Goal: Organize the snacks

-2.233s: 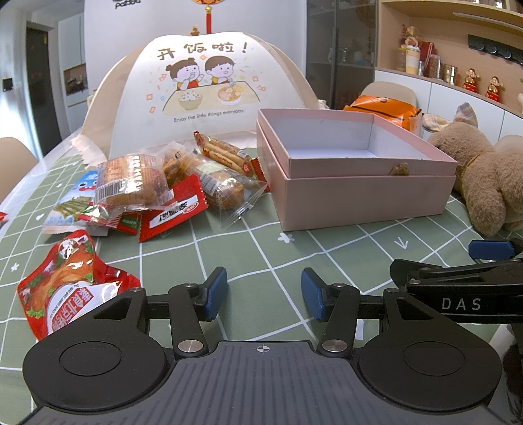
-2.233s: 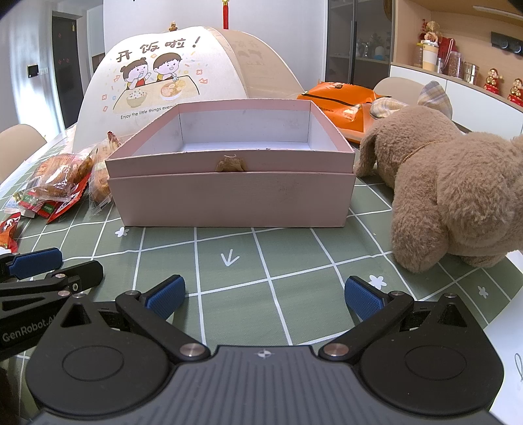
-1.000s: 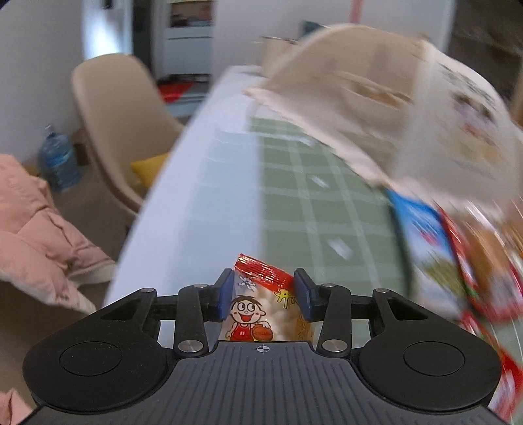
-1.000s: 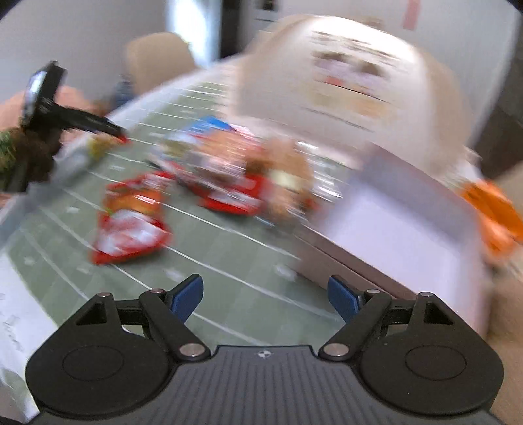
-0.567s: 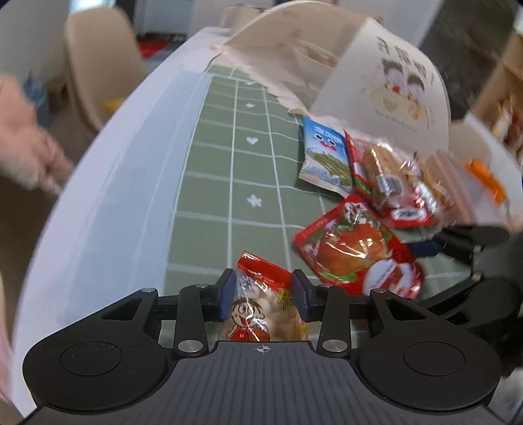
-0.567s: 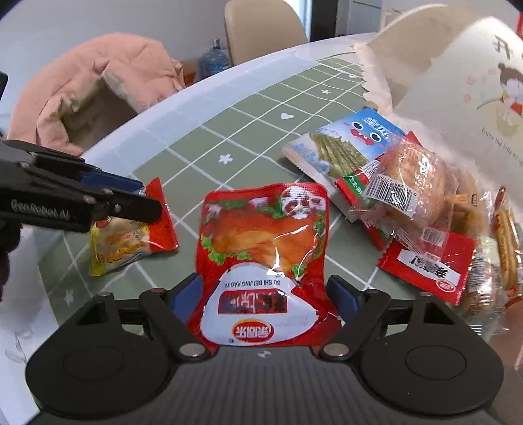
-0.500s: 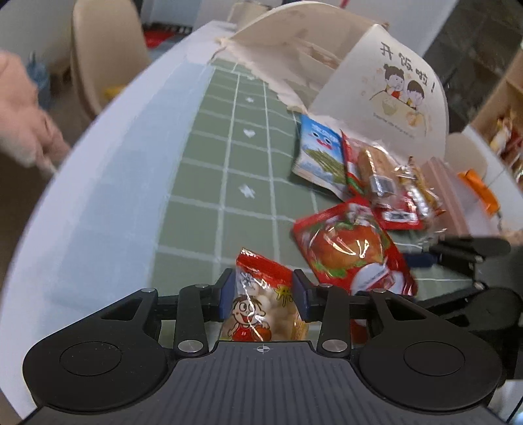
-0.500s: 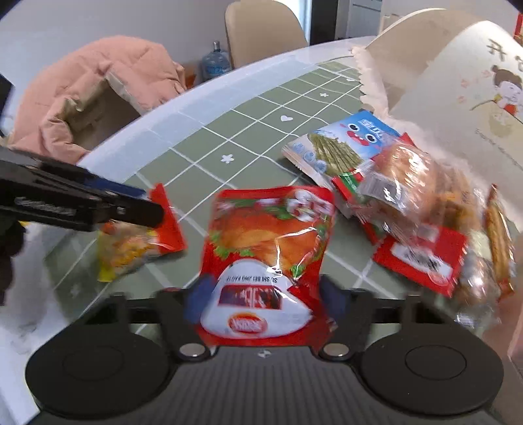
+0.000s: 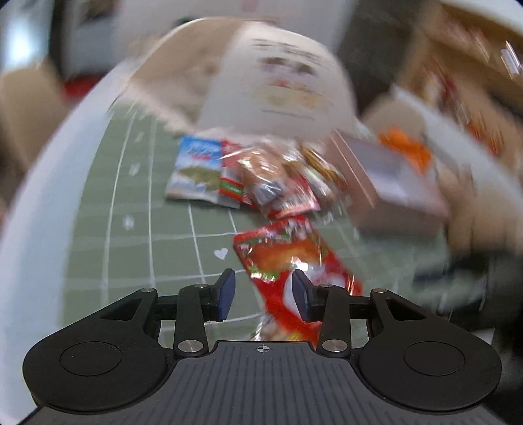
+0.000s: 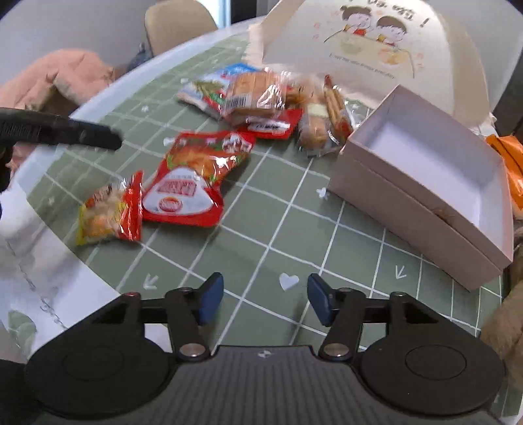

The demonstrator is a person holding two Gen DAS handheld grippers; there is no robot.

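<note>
Snacks (image 10: 261, 108) all lie on the bench (image 10: 294, 229), left of the box (image 10: 425, 183), which holds nothing yet; sorting has barely begun. Left gripper (image 9: 263, 296) and right gripper (image 10: 266, 304) both have jaws open, empty.

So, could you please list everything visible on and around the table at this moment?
Small snack packet: one, red and yellow, near table edge, beside the pouch.
Red pouch: one, red with white label, mid-table.
Snack pile: several, mixed packets, behind the pouch.
Pink box: one, open, nothing visible inside, right of pile.
Food cover: one, cream, cartoon print, behind.
Orange bag: one, behind box.
Tablecloth: green, white grid.
Chair: one, beige.
Pink coat: one, off-table.
Left tool: open, above the packets.
Right tool: open, holding nothing.
</note>
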